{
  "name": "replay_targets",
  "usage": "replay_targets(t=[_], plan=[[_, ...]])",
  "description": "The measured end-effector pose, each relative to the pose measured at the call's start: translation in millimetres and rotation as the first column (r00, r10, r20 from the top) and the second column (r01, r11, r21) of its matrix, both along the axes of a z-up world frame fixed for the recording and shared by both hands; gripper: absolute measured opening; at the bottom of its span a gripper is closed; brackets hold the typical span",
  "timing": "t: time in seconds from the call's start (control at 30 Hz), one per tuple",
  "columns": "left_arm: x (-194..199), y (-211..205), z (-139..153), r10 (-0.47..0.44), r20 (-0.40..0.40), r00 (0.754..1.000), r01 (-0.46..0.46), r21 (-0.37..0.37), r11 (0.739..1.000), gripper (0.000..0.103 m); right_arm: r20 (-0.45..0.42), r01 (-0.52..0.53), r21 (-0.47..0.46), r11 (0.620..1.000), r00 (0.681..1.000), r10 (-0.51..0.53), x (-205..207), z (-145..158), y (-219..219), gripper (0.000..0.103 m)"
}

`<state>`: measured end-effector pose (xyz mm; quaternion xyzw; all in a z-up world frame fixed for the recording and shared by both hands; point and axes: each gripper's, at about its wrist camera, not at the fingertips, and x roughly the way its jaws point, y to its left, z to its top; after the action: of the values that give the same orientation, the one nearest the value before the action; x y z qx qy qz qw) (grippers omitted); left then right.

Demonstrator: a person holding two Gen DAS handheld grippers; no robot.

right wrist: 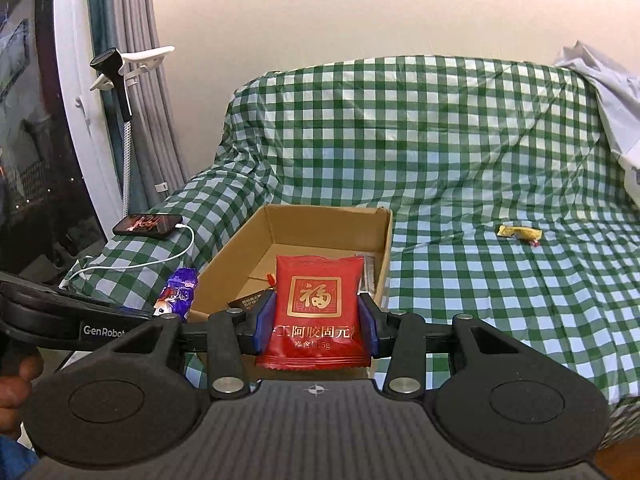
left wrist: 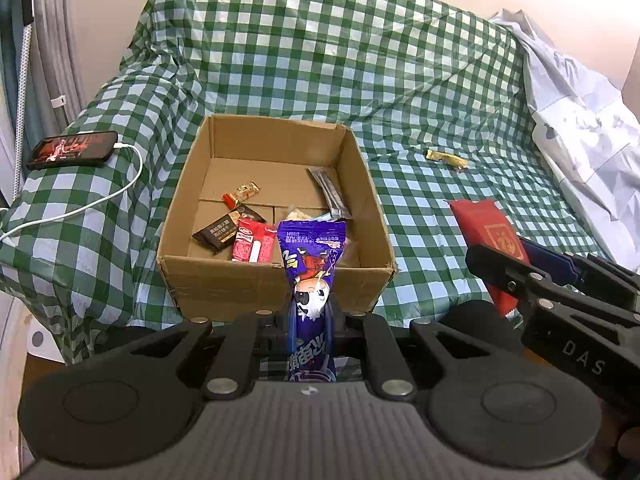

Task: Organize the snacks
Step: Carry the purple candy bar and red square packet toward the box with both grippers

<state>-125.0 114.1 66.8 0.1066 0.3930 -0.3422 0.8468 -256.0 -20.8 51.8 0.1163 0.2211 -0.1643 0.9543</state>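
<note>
An open cardboard box [left wrist: 276,280] [right wrist: 320,220] sits on a sofa under green checked cloth. Several snack packets lie in it, among them a dark brown bar [left wrist: 218,232], a red-and-white packet [left wrist: 252,242] and silver sticks [left wrist: 330,192]. My left gripper [left wrist: 312,308] is shut on a purple snack packet [left wrist: 314,256] [right wrist: 178,290] that stands up just in front of the box's near wall. My right gripper [right wrist: 316,320] is shut on a red packet [right wrist: 318,312] [left wrist: 486,236] with gold characters, held near the box's right front corner. A gold-wrapped snack [left wrist: 446,158] [right wrist: 518,233] lies on the seat to the right.
A phone [left wrist: 72,150] [right wrist: 148,224] on a white charging cable [left wrist: 80,208] rests on the left armrest. A pale crumpled sheet [left wrist: 580,128] covers the sofa's right end. Curtains and a white clamp holder [right wrist: 124,68] stand at the left. A hand [right wrist: 16,384] grips the left tool.
</note>
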Motion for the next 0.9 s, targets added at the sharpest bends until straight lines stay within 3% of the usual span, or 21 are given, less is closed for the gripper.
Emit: replay_targets(t=[0.9], plan=[[10,1,-7,0.027,-0.041,0.999,-0.027,-0.002,1.0,0.014,-0.054,-0.029,-0.007,1.0,0.998,0.028,16,-7,0,0.045]])
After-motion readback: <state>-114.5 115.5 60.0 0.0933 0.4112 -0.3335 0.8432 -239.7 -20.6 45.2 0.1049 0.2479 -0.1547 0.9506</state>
